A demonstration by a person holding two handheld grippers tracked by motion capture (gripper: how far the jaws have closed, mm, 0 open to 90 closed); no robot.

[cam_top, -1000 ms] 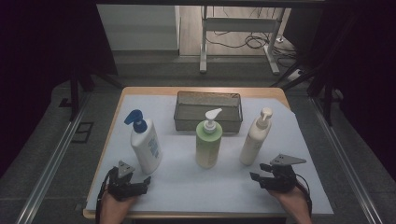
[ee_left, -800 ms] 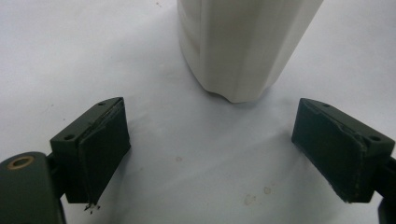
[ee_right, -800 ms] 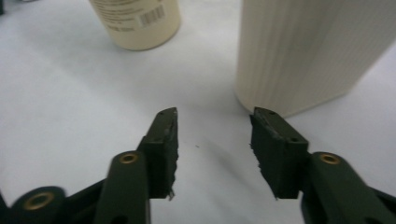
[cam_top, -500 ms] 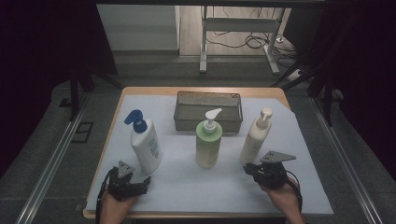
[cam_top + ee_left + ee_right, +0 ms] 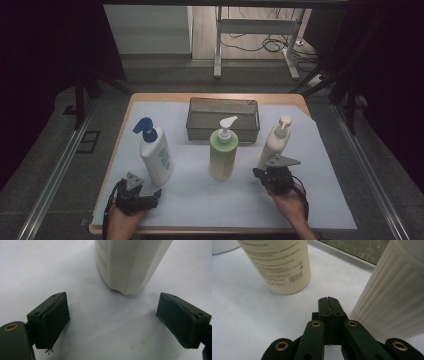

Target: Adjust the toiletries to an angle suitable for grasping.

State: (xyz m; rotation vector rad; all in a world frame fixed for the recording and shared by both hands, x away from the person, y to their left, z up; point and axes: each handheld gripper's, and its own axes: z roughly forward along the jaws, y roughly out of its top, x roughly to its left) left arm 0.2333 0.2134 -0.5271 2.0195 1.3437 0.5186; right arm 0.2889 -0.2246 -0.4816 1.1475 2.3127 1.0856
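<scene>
Three pump bottles stand in a row on the white sheet: a white bottle with a blue pump [image 5: 156,156], a pale green bottle [image 5: 223,156] and a cream ribbed bottle [image 5: 274,142]. My left gripper [image 5: 153,196] lies at the front left, open, its jaws pointing at the white bottle's base [image 5: 130,265] with bare sheet between them [image 5: 112,320]. My right gripper [image 5: 258,174] is shut on nothing, low at the foot of the cream bottle [image 5: 392,297]. Its closed tips [image 5: 328,300] point between that bottle and the green bottle [image 5: 279,267].
A dark wire-mesh basket [image 5: 223,102] stands behind the bottles at the table's middle back, and its wall [image 5: 362,250] shows past the right gripper. The white sheet [image 5: 200,200] covers most of the wooden table. A hand holds each gripper at the front edge.
My right gripper has moved left and a little forward, up to the cream bottle's base. The left gripper and the bottles have stayed put.
</scene>
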